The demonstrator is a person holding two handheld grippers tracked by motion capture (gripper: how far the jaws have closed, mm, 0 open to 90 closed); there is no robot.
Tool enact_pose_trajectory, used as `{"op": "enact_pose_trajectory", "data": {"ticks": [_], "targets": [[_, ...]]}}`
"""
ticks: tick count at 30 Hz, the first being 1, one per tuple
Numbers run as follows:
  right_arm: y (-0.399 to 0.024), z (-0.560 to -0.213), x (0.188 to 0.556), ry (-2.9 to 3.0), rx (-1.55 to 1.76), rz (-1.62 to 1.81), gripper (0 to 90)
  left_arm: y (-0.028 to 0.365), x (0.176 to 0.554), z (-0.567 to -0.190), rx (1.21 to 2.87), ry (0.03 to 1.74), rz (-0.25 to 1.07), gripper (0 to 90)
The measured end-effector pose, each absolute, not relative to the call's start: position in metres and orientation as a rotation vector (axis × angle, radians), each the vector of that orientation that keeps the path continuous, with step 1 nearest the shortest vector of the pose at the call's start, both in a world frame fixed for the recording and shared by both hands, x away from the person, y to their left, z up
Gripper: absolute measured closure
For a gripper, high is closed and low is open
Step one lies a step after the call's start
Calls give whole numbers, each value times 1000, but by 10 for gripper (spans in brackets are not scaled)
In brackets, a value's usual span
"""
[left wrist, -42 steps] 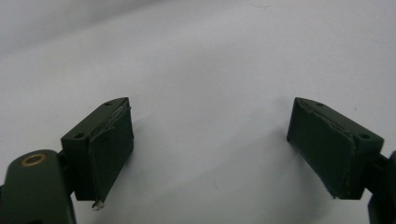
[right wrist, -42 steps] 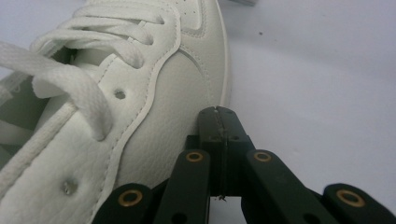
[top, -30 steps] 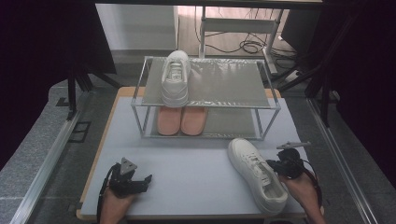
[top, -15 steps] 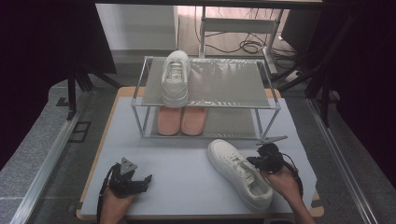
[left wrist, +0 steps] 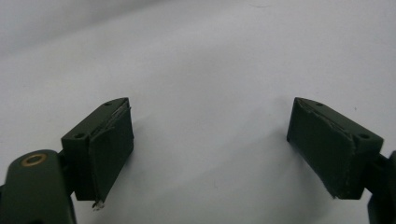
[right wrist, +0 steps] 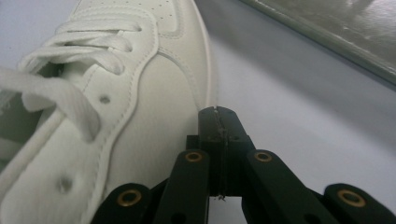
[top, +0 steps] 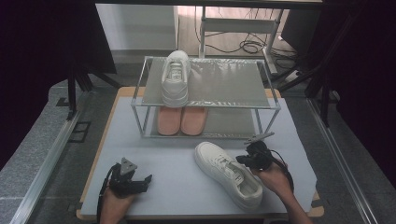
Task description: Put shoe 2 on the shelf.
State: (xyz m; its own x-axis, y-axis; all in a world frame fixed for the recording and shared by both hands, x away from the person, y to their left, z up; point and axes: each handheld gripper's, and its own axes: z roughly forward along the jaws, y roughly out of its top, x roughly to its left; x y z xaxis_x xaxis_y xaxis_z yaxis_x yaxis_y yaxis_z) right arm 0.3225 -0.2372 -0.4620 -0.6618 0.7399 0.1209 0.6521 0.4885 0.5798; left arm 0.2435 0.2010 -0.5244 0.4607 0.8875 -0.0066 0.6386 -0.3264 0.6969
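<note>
Beside the loose white sneaker [top: 227,173], your right gripper [top: 243,159] presses with jaws fully closed and empty, nudging its side toward the rack [top: 210,106]; your left gripper [top: 144,179] rests wide open, holding nothing.

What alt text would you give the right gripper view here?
The right gripper, its black fingers shut together, presses against the side of a white lace-up sneaker on a pale grey table. The edge of a metal shoe rack crosses the top right corner.

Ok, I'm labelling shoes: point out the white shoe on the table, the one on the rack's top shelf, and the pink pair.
Table shoe [top: 227,173], high view, laces.
Top-shelf shoe [top: 175,80], high view, laces.
Pink pair [top: 181,120], high view, inner edges.
</note>
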Motion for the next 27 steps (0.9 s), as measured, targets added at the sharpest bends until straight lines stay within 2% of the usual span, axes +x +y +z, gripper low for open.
{"op": "enact_pose_trajectory", "data": {"ticks": [10, 27], "targets": [[-264, -439, 307, 2556, 1213, 932, 817, 201, 244, -524, 2077, 1266, 505, 147], [-270, -417, 269, 2618, 1131, 947, 717, 201, 243, -524, 2077, 1266, 507, 147]]}}
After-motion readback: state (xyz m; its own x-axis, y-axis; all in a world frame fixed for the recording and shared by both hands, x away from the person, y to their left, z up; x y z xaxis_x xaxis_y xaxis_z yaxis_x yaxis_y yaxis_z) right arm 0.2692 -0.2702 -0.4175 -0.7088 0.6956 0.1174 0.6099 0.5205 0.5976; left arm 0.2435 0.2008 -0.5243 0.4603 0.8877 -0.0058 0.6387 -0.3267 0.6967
